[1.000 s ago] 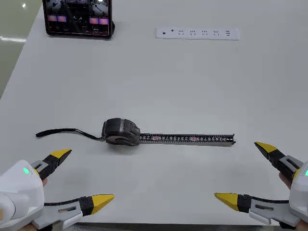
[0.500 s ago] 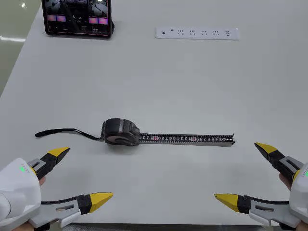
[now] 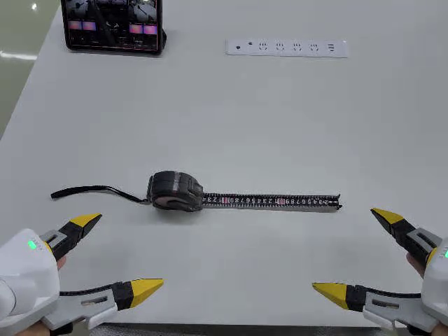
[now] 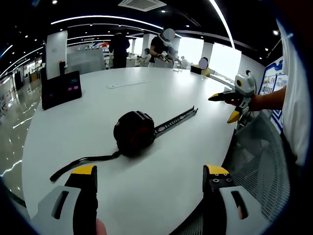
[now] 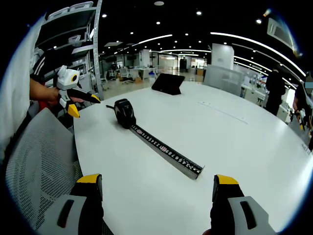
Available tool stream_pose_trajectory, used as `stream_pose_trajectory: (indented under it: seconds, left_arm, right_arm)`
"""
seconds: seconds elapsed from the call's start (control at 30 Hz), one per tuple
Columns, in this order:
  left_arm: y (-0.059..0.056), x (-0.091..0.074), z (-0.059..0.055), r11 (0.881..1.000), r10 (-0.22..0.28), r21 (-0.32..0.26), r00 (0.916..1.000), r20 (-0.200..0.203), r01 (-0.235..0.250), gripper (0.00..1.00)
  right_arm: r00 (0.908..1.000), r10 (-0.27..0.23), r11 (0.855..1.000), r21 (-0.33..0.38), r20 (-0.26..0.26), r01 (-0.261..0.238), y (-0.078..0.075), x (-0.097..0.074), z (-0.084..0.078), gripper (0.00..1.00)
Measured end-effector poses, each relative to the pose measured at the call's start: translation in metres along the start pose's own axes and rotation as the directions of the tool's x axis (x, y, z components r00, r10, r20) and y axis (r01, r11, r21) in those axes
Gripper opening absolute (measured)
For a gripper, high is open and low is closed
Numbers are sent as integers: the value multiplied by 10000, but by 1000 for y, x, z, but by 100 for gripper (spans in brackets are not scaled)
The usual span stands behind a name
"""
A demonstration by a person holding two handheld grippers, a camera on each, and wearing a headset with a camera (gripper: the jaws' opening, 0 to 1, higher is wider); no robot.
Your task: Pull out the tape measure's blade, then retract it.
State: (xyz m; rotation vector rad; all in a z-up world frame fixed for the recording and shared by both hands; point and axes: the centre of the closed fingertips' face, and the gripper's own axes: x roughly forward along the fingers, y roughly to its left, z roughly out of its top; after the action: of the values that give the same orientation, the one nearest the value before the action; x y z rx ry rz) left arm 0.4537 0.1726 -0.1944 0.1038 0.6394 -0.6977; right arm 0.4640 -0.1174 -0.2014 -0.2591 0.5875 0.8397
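White tabletop [image 3: 280, 126] runs wide and mostly bare in front of me, with a power strip [image 3: 287, 47] and a dark tablet [image 3: 114, 26] well off at the far edge. The tape measure [image 3: 175, 192] lies flat near the middle. Its wrist strap [image 3: 91, 191] trails away on my left and its blade [image 3: 273, 202] is drawn out in a straight line to my right, flat on the table.

I judge the first half done: the blade is out. It holds its length with nothing gripping it, so I take the lock to be on. The retract is left, and it is not yet begun.

My left gripper [image 3: 124, 252] hovers nearer me than the case, jaws spread wide and holding nothing. My right gripper [image 3: 350, 248] hangs near the blade's hooked tip but clear of it, just as wide open and just as empty. The left gripper view has the case dead ahead between the yellow tips. The right gripper view looks up the blade from its free end.

Against the pictures of a second and half a second ago, almost nothing differs. Case, strap and blade lie where they did, and the blade is no shorter. Both grippers have stayed open, and the left has only drifted a touch lower and outward.
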Motion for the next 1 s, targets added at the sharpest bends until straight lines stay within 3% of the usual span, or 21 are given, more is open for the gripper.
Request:
stream_pose_trajectory:
  seconds: [0.47, 1.0]
  left_arm:
    - [0, 24, 11, 9997, -40, -234, 9999, 97, 42, 87]
    - [4, 39, 21, 9992, -101, -373, 9999, 136, 106, 87]
  right_arm:
    - [9997, 203, 9997, -148, -156, -205, -17, 7, -2, 88]
    - [9982, 466, 9977, -468, -377, -483, -35, 14, 0, 82]
